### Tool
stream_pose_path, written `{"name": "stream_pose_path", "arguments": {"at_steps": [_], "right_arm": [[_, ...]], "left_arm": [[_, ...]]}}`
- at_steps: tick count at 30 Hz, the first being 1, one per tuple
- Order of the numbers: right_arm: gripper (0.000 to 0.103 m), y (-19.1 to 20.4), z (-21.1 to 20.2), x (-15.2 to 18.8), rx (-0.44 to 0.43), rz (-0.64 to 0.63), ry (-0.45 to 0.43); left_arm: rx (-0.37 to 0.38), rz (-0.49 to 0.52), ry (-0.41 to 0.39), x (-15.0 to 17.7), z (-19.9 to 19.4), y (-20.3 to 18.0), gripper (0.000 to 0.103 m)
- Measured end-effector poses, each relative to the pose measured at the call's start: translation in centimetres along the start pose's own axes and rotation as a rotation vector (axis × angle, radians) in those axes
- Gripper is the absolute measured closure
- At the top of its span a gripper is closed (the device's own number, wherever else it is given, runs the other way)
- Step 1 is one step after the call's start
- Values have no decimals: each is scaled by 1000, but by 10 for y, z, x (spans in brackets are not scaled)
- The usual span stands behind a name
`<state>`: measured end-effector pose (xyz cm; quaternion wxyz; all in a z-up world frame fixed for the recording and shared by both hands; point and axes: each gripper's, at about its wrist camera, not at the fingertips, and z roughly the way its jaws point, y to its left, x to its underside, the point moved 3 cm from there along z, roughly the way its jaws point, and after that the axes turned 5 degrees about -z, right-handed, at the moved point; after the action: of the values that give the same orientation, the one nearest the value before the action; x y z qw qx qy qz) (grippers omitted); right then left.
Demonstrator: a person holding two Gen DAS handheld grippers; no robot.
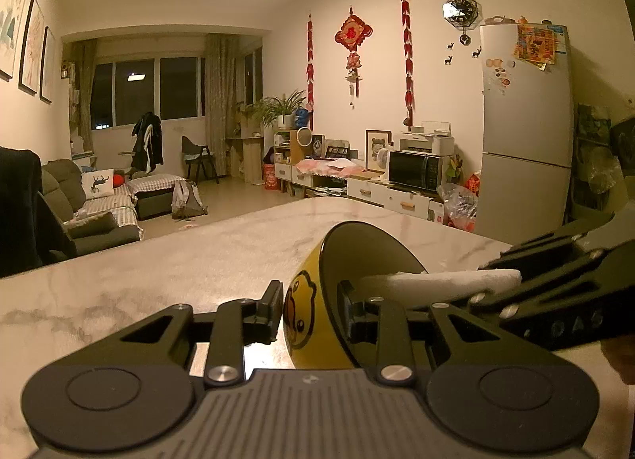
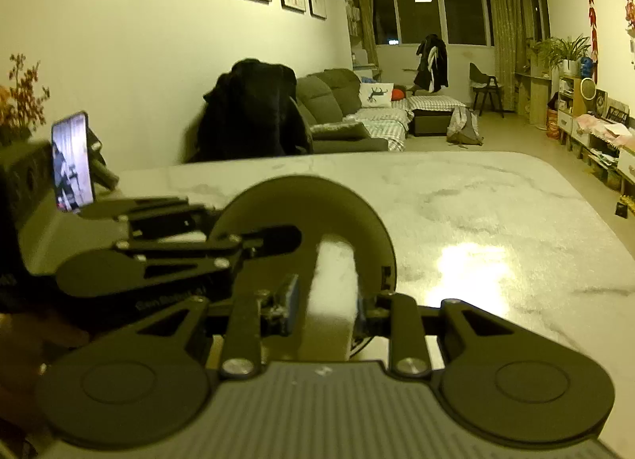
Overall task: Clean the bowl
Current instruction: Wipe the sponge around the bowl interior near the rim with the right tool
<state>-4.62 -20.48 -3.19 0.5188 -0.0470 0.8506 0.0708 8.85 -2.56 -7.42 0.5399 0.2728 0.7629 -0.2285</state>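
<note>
A yellow bowl (image 1: pixel 369 256) with a duck picture on its wall is tipped on its side above the marble table (image 1: pixel 158 268), dark inside facing right. My left gripper (image 1: pixel 311 296) is shut on its wall, one finger outside and one inside. A white sponge (image 1: pixel 456 280) reaches into the bowl from the right, held by my right gripper (image 1: pixel 512 280). In the right wrist view the right gripper (image 2: pixel 327 308) is shut on the sponge (image 2: pixel 335 272), whose far end curves into the bowl (image 2: pixel 297 201). The left gripper (image 2: pixel 222 232) clamps the bowl's left rim.
The table (image 2: pixel 476 201) stretches ahead and to the right with a bright glare patch. A lit phone (image 2: pixel 71 163) stands on a holder at the left edge. A chair draped with a dark coat (image 2: pixel 254 109) is behind the table. A sofa, cabinets and a fridge (image 1: pixel 524 133) line the room.
</note>
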Motion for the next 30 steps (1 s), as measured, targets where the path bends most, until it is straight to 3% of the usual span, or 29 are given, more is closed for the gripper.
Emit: {"name": "stream_pose_path", "arguments": {"at_steps": [4,5,9,13,18,20,30], "right_arm": [[75,-2,1,-2,-16,16,-2],[85,-2,2,-3,-21,16,2],[85,2,-2,-6,-18,-28,-23],[84,15,-13,-15,53,-185,-81],[84,21,-7,-10,136,-293,-61],[84,17,-1,-4,147,-269,-32],[84,-1,10,0,-89,55,43]], "left_arm": [[-3,-4,4,-1,1,2,73],[-3,-4,4,-1,1,1,73],[-2,-6,4,-2,0,0,73],[-2,-5,5,-2,-2,0,73],[2,3,1,-1,-4,1,73],[5,5,1,-1,-3,0,72],[4,-19,6,-2,-2,6,73]]}}
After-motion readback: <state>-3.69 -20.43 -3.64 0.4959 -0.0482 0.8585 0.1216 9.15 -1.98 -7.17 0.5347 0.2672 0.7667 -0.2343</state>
